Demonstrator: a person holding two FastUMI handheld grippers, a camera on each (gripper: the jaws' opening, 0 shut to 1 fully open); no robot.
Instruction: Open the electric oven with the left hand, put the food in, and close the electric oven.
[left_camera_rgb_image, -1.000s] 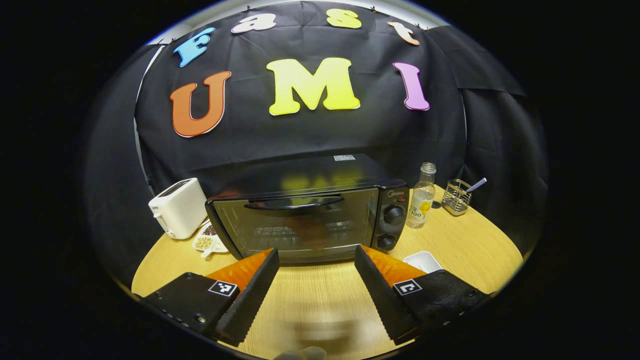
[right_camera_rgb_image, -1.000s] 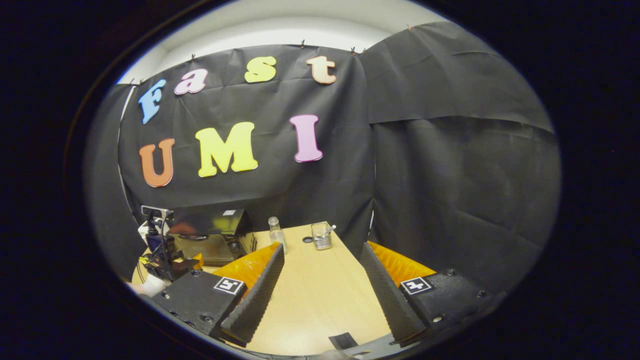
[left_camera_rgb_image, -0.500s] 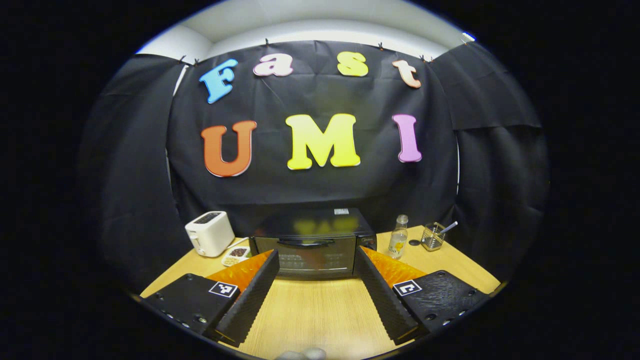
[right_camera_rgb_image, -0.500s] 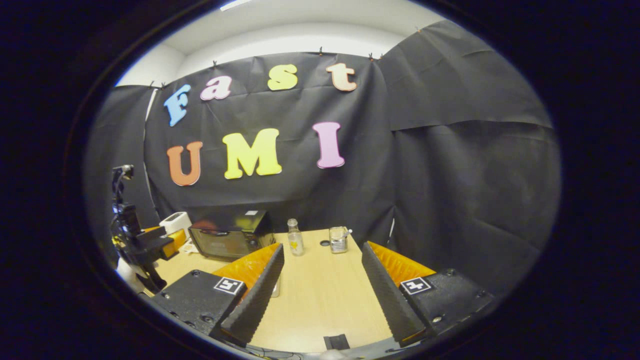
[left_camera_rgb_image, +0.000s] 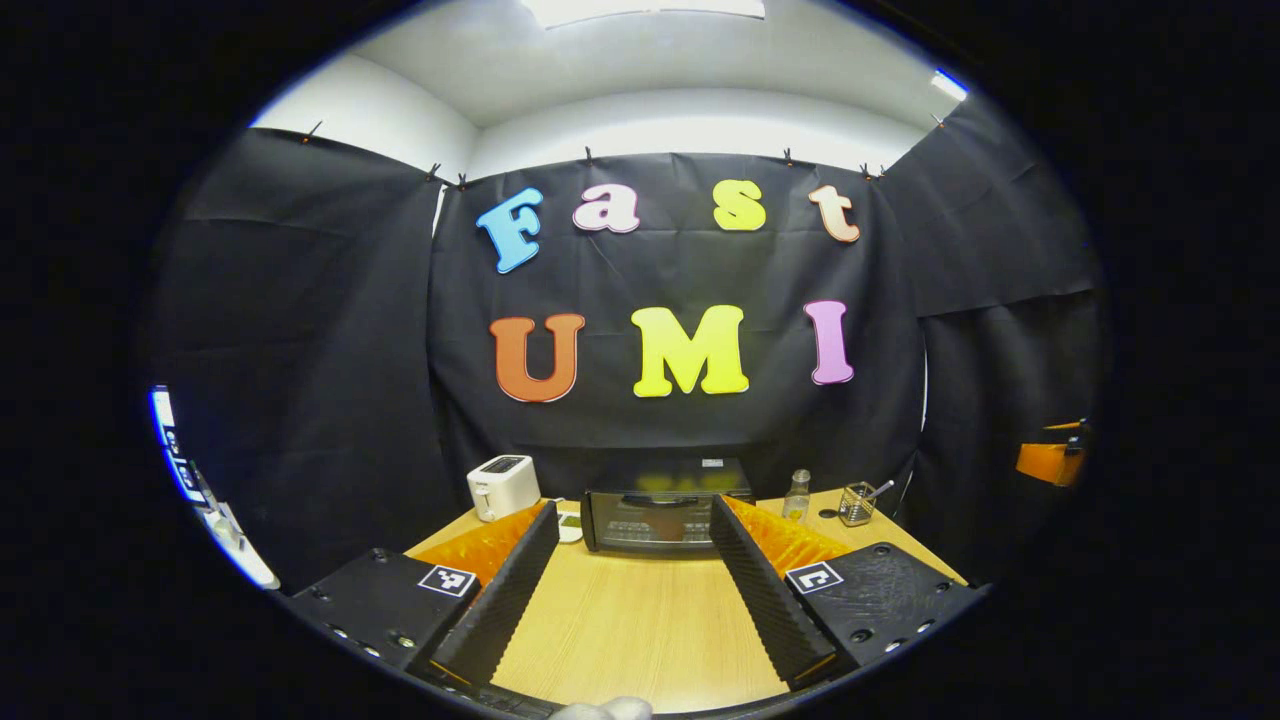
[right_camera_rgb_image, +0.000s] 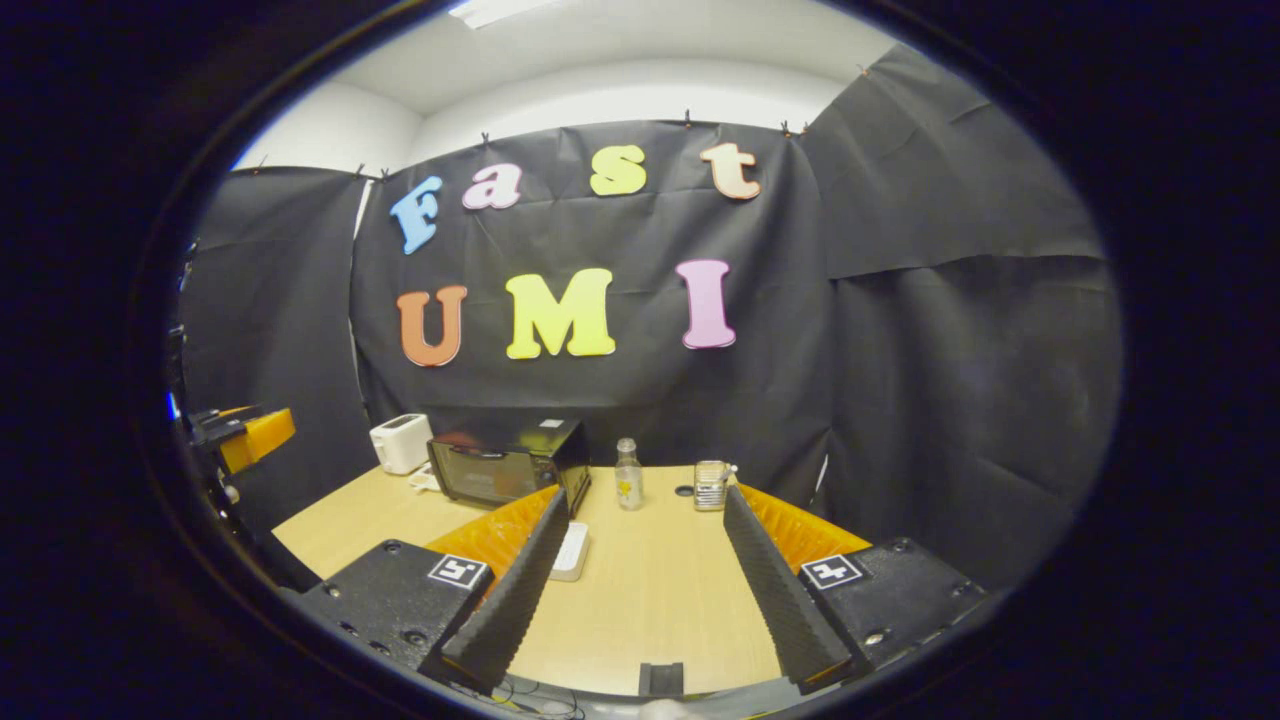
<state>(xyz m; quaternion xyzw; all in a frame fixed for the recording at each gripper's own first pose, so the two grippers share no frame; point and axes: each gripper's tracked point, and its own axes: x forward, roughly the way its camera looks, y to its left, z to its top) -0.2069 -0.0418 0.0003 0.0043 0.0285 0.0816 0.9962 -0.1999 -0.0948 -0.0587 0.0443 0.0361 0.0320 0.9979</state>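
Observation:
The black electric oven (left_camera_rgb_image: 650, 518) stands at the back of the wooden table (left_camera_rgb_image: 620, 630) with its glass door shut. It is far off, seen between the tips of my left gripper (left_camera_rgb_image: 633, 530), which is open and holds nothing. In the right gripper view the oven (right_camera_rgb_image: 505, 470) is at the left, well ahead of my right gripper (right_camera_rgb_image: 646, 495), also open and holding nothing. A small white dish (right_camera_rgb_image: 572, 550) lies on the table beside that gripper's left finger; what it holds I cannot tell.
A white toaster (left_camera_rgb_image: 503, 487) stands left of the oven, with a small dish (left_camera_rgb_image: 568, 524) between them. To the oven's right are a clear bottle (left_camera_rgb_image: 797, 495) and a wire holder (left_camera_rgb_image: 857, 503). Part of the other gripper (right_camera_rgb_image: 245, 435) shows at the far left.
Both grippers have drawn back and away from the table, so the oven looks much smaller. The oven door has stayed shut and both grippers have stayed open.

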